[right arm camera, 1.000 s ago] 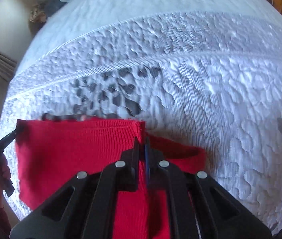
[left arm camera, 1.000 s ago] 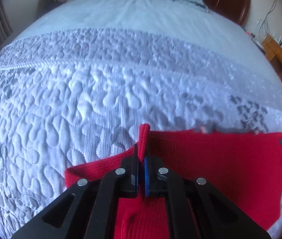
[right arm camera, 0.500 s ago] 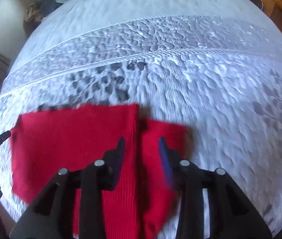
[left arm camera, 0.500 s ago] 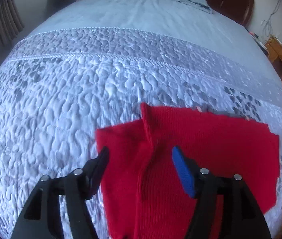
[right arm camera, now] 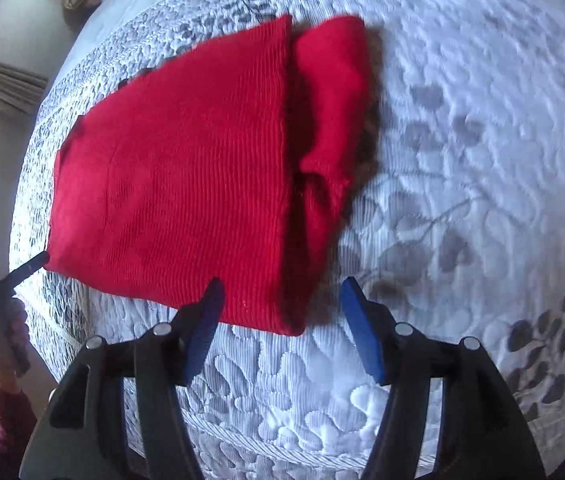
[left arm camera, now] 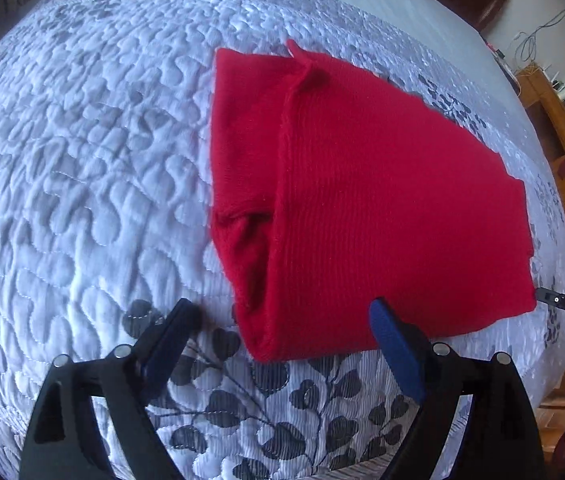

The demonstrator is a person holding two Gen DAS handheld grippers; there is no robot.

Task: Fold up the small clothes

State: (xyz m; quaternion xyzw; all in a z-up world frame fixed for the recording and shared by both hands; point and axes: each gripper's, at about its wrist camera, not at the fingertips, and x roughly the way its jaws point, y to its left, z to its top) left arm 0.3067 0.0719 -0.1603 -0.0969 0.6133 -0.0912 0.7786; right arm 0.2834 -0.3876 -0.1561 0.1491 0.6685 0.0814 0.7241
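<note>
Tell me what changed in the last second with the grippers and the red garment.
Both let go: the left hand-held gripper and right hand-held gripper, each shut on a fold of the red garment before, have just opened and pulled back toward its near edge. The garment stays folded on the quilted bedspread.

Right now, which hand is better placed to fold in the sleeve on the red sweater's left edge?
Left. The left gripper, jaws just opening and empty, hangs over that sleeve at its near corner; the right gripper sits at the opposite edge.
</note>
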